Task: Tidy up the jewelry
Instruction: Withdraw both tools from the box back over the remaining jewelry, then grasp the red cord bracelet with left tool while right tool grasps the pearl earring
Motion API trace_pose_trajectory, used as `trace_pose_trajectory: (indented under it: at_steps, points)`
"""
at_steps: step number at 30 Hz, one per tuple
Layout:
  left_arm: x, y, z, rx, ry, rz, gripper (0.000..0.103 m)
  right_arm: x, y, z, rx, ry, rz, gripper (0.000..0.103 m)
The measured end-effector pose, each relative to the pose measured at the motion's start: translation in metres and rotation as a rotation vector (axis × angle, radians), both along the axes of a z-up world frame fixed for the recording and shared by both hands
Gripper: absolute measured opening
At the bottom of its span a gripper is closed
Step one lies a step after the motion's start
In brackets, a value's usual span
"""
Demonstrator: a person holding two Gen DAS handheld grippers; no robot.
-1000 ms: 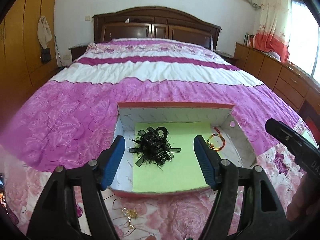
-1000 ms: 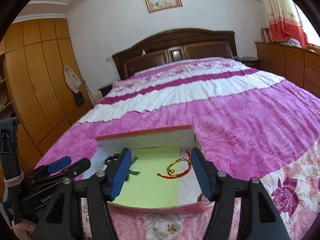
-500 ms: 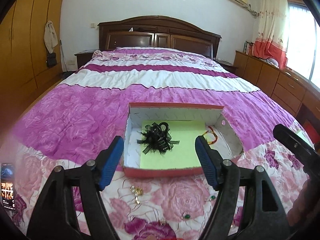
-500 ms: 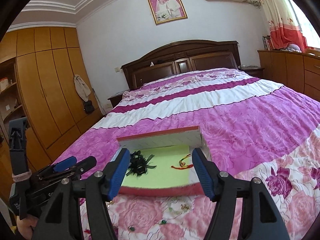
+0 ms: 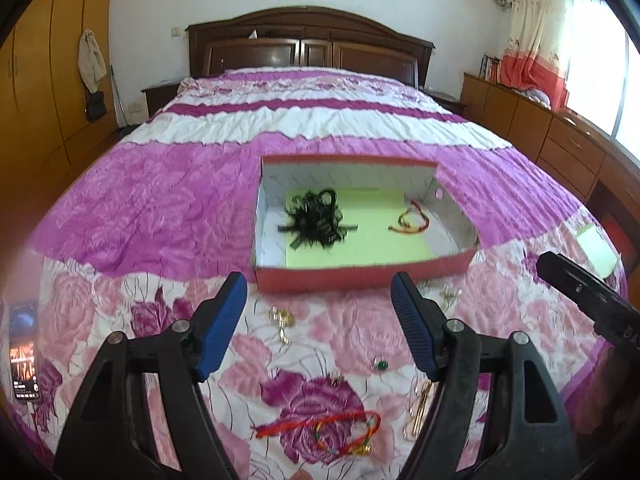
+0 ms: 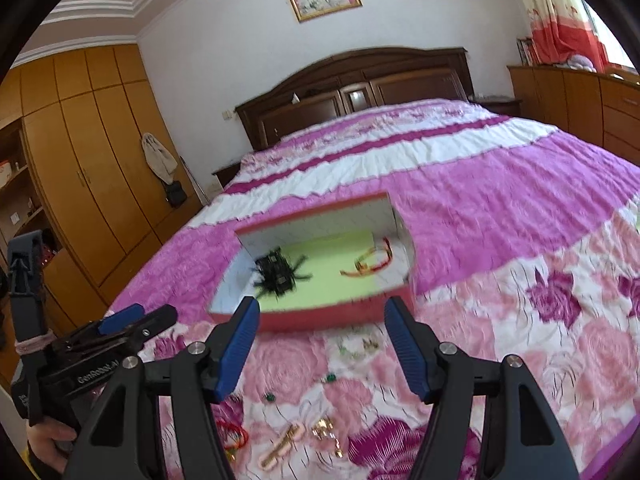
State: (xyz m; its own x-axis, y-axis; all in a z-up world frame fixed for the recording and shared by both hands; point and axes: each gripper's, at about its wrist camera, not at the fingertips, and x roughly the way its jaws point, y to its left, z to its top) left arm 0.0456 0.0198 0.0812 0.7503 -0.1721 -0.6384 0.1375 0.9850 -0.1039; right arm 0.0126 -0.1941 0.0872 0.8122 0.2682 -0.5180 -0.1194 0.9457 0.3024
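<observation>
A red box (image 5: pixel 360 278) with a green liner sits on the bed (image 5: pixel 160 200); it also shows in the right wrist view (image 6: pixel 320 318). Inside lie a black hair clip (image 5: pixel 316 222) (image 6: pixel 276 272) and a red-yellow string bracelet (image 5: pixel 410 222) (image 6: pixel 370 264). Loose on the quilt in front lie a red string bracelet (image 5: pixel 320 430), gold earrings (image 5: pixel 282 318), a green stud (image 5: pixel 382 365) and a gold clip (image 5: pixel 420 408) (image 6: pixel 280 446). My left gripper (image 5: pixel 318 322) and right gripper (image 6: pixel 322 344) are both open and empty, held above the loose jewelry, short of the box.
A phone (image 5: pixel 24 350) lies at the bed's left edge. A wooden wardrobe (image 6: pixel 80 160) stands left, drawers (image 5: pixel 560 140) right, the headboard (image 5: pixel 312 44) at the far end. A yellow-green note (image 5: pixel 596 248) lies right of the box.
Both grippers have pulled back from over the box toward the near edge of the bed. The loose jewelry in front of the box has come into view.
</observation>
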Motion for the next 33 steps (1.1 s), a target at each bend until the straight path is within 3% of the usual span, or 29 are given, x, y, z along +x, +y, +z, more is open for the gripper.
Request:
trace_pose_trajectory:
  at_steps: [7, 21, 30, 33]
  points:
    - [-0.003, -0.001, -0.026, -0.009, 0.101, -0.022, 0.067, -0.005, 0.003, -0.032, -0.058, 0.125, 0.037, 0.068]
    - [-0.019, 0.000, -0.076, 0.043, 0.269, -0.079, 0.067, -0.011, 0.016, -0.078, -0.107, 0.269, 0.106, 0.067]
    - [-0.025, 0.000, -0.095, 0.060, 0.324, -0.097, 0.066, -0.007, 0.029, -0.102, -0.143, 0.330, 0.145, 0.049]
    - [-0.024, -0.002, -0.098, 0.078, 0.328, -0.095, 0.059, -0.006, 0.030, -0.106, -0.152, 0.338, 0.148, 0.046]
